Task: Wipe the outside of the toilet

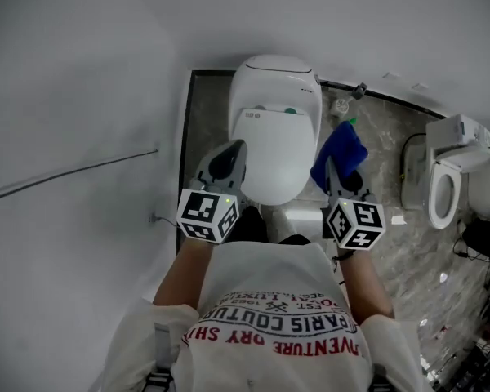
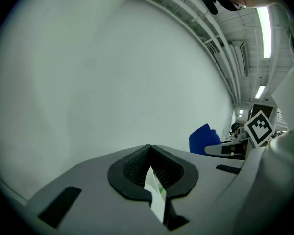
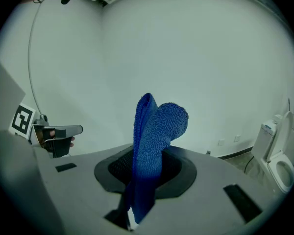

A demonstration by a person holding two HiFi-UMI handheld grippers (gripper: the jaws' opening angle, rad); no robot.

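Observation:
A white toilet [image 1: 278, 149] with its lid down stands below me in the head view. My left gripper [image 1: 233, 149] hovers over the bowl's left side, jaws together with no cloth in them. In its own view the left gripper [image 2: 150, 148] faces a bare white wall. My right gripper [image 1: 333, 170] is just off the toilet's right side, shut on a blue terry cloth [image 1: 341, 149]. In the right gripper view the cloth [image 3: 157, 131] stands up out of the right gripper [image 3: 146, 173], folded over at the top.
A white wall with a thin cable [image 1: 73, 174] runs close on the left. A second toilet [image 1: 451, 186] with its seat open stands on the marble floor to the right. A small bottle [image 1: 340, 104] sits behind the near toilet.

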